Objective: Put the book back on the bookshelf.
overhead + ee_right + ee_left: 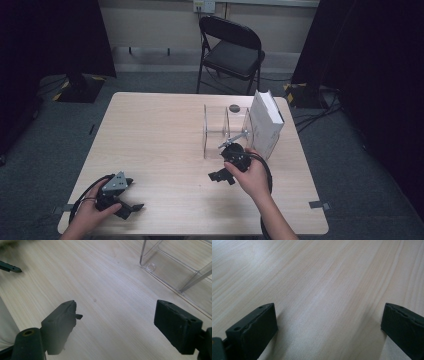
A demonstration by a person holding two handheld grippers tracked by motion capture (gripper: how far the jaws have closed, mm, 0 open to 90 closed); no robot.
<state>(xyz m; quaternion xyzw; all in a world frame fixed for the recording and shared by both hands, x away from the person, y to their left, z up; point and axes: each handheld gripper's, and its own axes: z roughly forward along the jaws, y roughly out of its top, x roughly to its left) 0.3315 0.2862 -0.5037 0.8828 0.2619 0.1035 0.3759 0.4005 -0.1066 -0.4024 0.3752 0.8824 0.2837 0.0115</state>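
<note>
The left hand-held gripper (121, 199) rests released on the bench (160, 135), well apart from the clear box (225, 131). The right hand-held gripper (223, 173), also released, hovers just beside the box's near wall. The box likely handles light, stiff and slippery; grip a wall's top edge. A book (266, 125) stands against the box's right side.
</note>
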